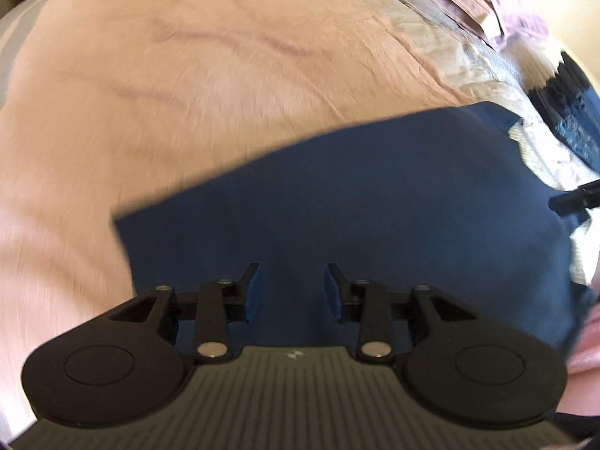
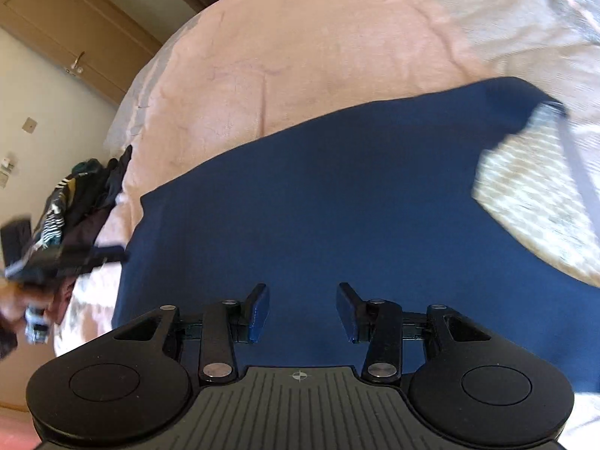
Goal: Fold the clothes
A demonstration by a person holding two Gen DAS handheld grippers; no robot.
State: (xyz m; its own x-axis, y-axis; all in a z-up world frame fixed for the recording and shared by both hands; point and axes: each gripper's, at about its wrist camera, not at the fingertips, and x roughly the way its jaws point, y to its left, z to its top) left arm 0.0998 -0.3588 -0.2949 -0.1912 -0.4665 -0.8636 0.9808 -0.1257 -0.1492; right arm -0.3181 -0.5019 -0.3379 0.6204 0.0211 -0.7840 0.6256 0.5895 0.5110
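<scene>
**Navy cloth flat on the pink bed, both tongs empty above it**

Navy-blue garment point(image 2: 337, 202) lies spread smooth on a pink blanket point(image 2: 300, 56) that covers the bed. Its far edge runs as a long straight line across both wrist views, and its left edge drops from a clean corner near the left side of the bed. At the garment's far right corner a pale woven patterned fabric point(image 2: 536, 202) shows beside it; whether it lies over or under the navy edge cannot be told through the blur.

Left gripper point(image 1: 292, 288) hangs over the navy cloth with its jaws narrowly parted and nothing between the blue pads. Right gripper point(image 2: 302, 311) also hangs over the cloth, its jaws apart somewhat wider, gripping nothing.

Beyond the garment's far edge the pink blanket lies wide and bare. A heap of dark, striped clothes point(image 2: 75, 202) sits off the left edge, and a folded mauve piece point(image 1: 483, 7) lies at the far right corner of the bed. A wooden door point(image 2: 75, 30) stands past the bed's left side.
</scene>
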